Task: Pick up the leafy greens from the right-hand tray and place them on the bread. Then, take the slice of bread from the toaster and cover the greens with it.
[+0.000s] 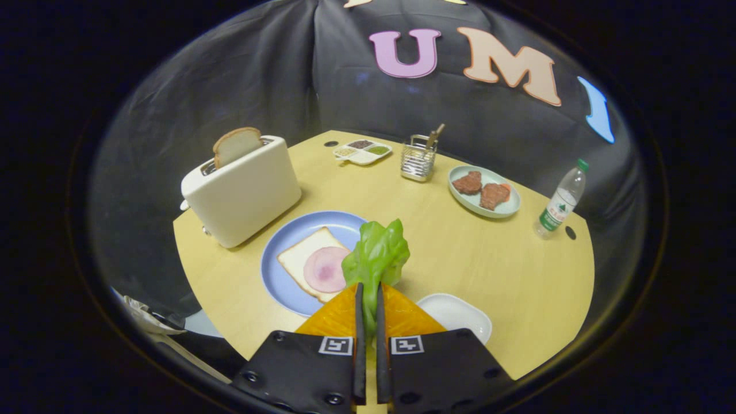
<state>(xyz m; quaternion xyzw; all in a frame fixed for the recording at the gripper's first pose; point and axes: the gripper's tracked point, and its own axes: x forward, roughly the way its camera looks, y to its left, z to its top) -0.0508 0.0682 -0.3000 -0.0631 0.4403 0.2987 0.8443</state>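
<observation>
Worktop (471, 253) with toaster (241, 192) far left, blue plate (276, 253) near it, white tray (460, 313) near right. Greens (376, 253), clamped upright in the tongs (368, 296), hang between tray and the bread (299, 259) with ham. Judged mid-carry: next move goes left, over the bread, then release.

rounded pale wooden table (460, 259), dark draped cloth wall (241, 86) behind, dim booth light
</observation>
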